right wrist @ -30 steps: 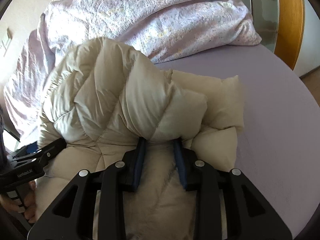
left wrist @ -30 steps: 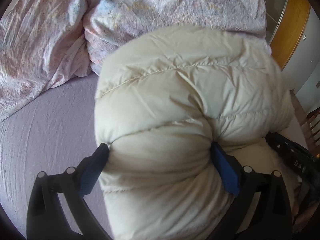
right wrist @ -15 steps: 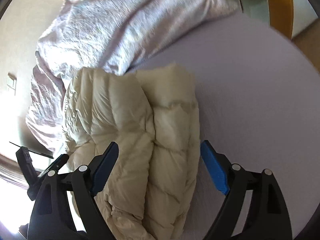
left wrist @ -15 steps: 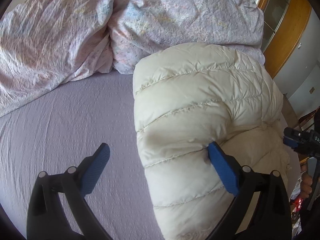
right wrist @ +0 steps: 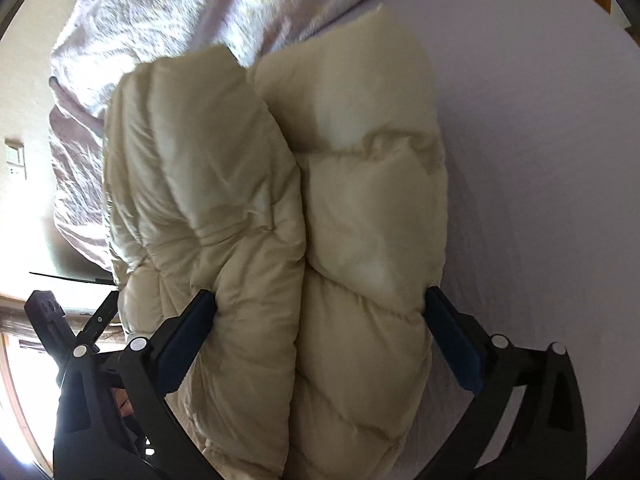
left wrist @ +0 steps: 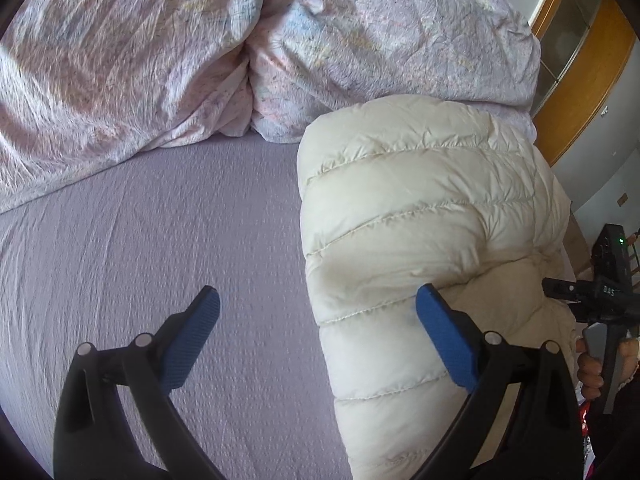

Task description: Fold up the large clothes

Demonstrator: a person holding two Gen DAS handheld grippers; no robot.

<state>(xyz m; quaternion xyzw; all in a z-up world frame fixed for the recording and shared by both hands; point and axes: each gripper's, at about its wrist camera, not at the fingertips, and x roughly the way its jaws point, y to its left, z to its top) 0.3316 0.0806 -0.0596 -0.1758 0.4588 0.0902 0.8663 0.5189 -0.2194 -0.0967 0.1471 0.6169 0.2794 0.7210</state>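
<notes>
Left wrist view: the cream puffer jacket (left wrist: 420,216) lies bundled on the lilac bed sheet (left wrist: 160,240), its quilted panels stacked into a thick roll with stitched seams running across. Its far end touches the crumpled floral duvet (left wrist: 200,48). In the right wrist view the jacket (right wrist: 280,200) shows 2 fat folded lobes side by side with a deep crease between them.

1 second ago the jacket bulged between both pads of the left tool; now it sits to the right of them and bare sheet fills the gap. The right tool then pinched a narrow fold of fabric.

The left tool (left wrist: 316,320) stands wide and holds nothing; its right pad (left wrist: 444,336) lies against the jacket's near edge, its left pad over the sheet. The right tool (right wrist: 320,320) has just been opening to its widest; the jacket's 2 lobes bulge between the pads, which touch the fabric on both sides without squeezing it.
</notes>
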